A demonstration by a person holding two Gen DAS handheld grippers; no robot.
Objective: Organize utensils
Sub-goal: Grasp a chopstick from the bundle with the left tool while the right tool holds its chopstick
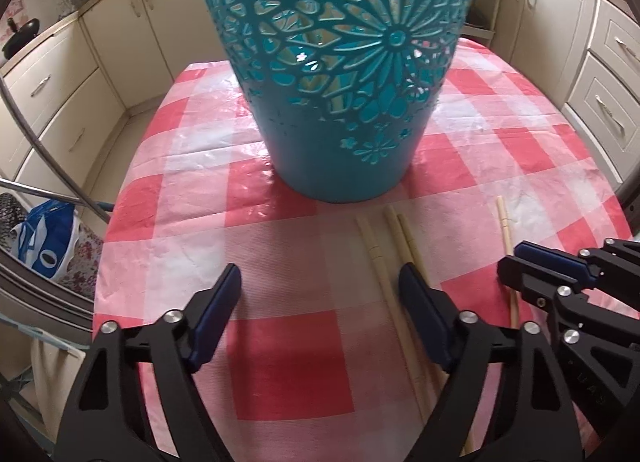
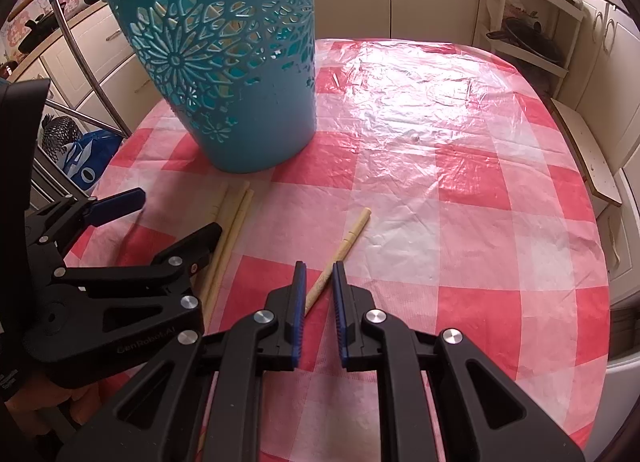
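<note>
**Ana:** On the checked tablecloth (image 2: 460, 165), near its front edge, how far is the sorting getting?

**Ben:** It is looking partly done, I judge. The teal cutout basket (image 2: 224, 73) is standing toward the far left of the table, and through its holes pale sticks are showing, so some utensils are probably sitting inside already. Three chopsticks (image 1: 394, 262) are lying side by side on the cloth just in front of the basket, and a single chopstick (image 2: 344, 250) is lying apart from them, to their right.

**Ana:** What are the grippers doing?

**Ben:** The left gripper (image 1: 320, 302) is hanging over the bundle with its jaws spread wide and nothing between them; one finger is sitting over the three sticks, which are passing beside it rather than inside the gap. The right gripper (image 2: 319, 294) is keeping its jaws nearly pressed together, a narrow slot showing between them. The single stick's near end is running into that slot, but I cannot tell whether the pads are pinching it.

**Ana:** Any room for moving?

**Ben:** Plenty to the right: the far right half of the table is lying bare under glossy plastic. On the left the two grippers are crowding each other near the front edge, and the basket wall is rising close behind the sticks.
</note>
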